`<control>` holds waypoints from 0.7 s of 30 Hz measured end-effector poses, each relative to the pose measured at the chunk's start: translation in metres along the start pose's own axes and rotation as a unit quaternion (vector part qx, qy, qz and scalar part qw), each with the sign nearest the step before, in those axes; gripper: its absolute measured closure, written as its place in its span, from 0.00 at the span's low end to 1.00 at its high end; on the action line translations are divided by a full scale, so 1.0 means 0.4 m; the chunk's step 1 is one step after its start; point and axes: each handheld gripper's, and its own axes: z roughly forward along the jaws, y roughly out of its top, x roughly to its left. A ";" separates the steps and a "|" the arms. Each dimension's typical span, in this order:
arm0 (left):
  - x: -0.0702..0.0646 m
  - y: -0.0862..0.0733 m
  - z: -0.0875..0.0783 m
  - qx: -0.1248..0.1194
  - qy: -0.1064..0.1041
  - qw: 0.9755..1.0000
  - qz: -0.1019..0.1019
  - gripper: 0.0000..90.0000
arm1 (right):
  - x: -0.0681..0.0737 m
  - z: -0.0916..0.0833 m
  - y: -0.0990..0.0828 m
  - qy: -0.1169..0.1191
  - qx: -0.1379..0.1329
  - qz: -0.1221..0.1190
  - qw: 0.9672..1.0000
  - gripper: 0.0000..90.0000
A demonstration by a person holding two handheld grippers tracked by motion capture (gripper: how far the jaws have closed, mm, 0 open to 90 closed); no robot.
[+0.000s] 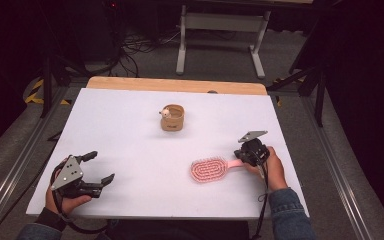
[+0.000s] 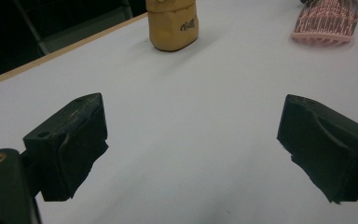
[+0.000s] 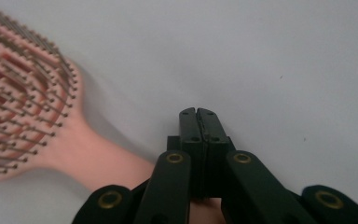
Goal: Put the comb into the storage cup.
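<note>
The pink oval plastic hairbrush (image 1: 209, 170) lies bristles-up on the white counter (image 1: 130, 145), its handle running toward the right hand-held gripper (image 1: 244, 155), whose jaws are pressed together beside that handle, holding nothing. The left hand-held gripper (image 1: 100, 168) rests far from the brush, jaws spread and empty. The right gripper view shows the handle passing left of the jaws.

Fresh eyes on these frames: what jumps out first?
The pink hairbrush lies bristles-up on the white table, near its right front, its handle running to the right gripper, whose jaws are shut; whether they pinch the handle cannot be told. A tan cup with a small pale thing at its rim stands alone toward the far middle. The left gripper sits at the left front, jaws wide open, with nothing between them.
</note>
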 end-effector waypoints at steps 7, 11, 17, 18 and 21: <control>-0.004 0.002 0.000 0.002 -0.003 1.000 0.004 0.10 | 0.030 -0.032 -0.036 0.015 0.004 -0.011 1.000 1.00; -0.004 0.002 0.002 0.004 -0.006 1.000 0.005 0.10 | 0.052 -0.043 -0.048 0.025 0.004 -0.023 0.999 1.00; -0.005 0.002 0.002 0.006 -0.007 1.000 0.006 0.10 | 0.085 -0.056 -0.062 0.043 0.001 -0.037 0.998 1.00; -0.006 0.002 0.003 0.006 -0.007 1.000 0.006 0.10 | 0.090 -0.058 -0.064 0.046 0.000 -0.038 0.998 1.00; -0.007 0.003 0.003 0.008 -0.009 1.000 0.008 0.10 | 0.103 -0.062 -0.069 0.053 -0.002 -0.044 0.998 1.00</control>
